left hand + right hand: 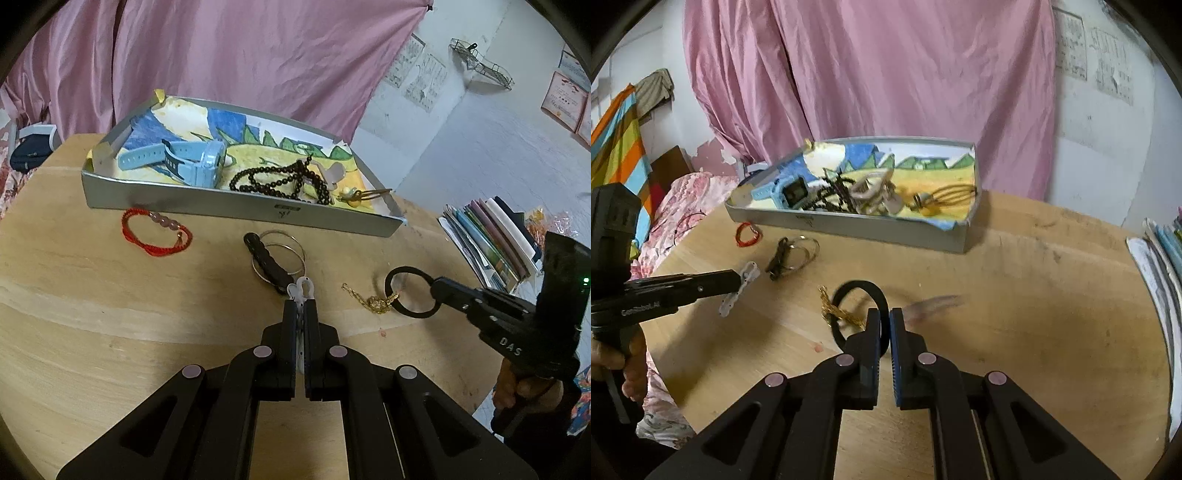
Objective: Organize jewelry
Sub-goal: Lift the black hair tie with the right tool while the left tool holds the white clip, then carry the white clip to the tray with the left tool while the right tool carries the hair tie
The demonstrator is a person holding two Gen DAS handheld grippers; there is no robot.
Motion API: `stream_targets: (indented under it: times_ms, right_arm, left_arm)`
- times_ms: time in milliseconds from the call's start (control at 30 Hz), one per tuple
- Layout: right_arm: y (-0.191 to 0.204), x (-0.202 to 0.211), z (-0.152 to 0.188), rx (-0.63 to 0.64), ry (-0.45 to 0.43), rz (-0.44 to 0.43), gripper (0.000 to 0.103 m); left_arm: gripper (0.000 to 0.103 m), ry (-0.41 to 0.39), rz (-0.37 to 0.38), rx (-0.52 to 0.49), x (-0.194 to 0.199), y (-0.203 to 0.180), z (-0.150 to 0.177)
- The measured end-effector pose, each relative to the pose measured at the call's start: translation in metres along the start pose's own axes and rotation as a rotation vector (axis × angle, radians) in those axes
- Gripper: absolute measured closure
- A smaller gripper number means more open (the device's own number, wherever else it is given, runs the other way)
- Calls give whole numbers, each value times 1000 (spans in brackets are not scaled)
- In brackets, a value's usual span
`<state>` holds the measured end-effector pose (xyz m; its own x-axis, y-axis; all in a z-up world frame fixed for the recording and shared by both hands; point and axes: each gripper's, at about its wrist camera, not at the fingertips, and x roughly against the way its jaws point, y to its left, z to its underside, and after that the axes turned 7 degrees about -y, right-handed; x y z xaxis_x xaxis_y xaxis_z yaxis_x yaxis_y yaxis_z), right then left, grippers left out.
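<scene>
Left wrist view shows the left claw (302, 295) squeezed tight on a white clip (302, 288), held up over the wooden surface (110, 314). Just past its tips lie a black clip (264, 260) and two thin silver rings (282, 254), touching each other. To the left of the claw, a bit further, lies a red bracelet (157, 232) with pink beads.

To the right, the right claw (437, 291) pinches a black ring (410, 291). A gold chain (369, 301) hangs on this ring and trails on the surface.

Right wrist view shows the same ring (858, 314) between the right claw (884, 317) fingers, with the chain (838, 312) on its left side.

Further ahead of both claws sits a grey tray (240, 208) with a drawing inside. In it lie a blue watch (184, 160) on the left, dark beads (280, 181) in the middle, and a small yellow charm (351, 194) on the right. Behind the tray hangs a pink curtain (240, 55).
</scene>
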<state>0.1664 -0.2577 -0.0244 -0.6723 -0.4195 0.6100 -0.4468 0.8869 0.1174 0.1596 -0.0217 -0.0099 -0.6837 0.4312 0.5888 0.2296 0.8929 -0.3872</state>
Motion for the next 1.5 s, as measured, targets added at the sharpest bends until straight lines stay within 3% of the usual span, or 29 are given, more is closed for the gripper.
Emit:
stream_targets:
  times_ms: [133,300,533,700,933,1033,1500]
  right_arm:
    - [1,-3,3,2,14,0,95]
    - [3,-3,2,18,8,-16,71]
    - [17,-12,6,63,38,-81,71]
    - [22,-19,12,65,68,-100,76]
    - [34,-16,1,120,37,-122,77]
    - [42,-22,-3,154,49,-144,85]
    - [42,-41,1,194,105,-98,97]
  left_arm:
    - [102,15,9,4,-5,-1,2]
    - [102,25,12,10,-9,0,4]
    - [102,31,9,14,-10,2,5]
    - [102,35,10,16,-10,2,7]
    - [102,29,7,19,-9,2,7]
    - [102,28,3,23,-8,4,8]
    - [102,19,0,43,-2,12,6]
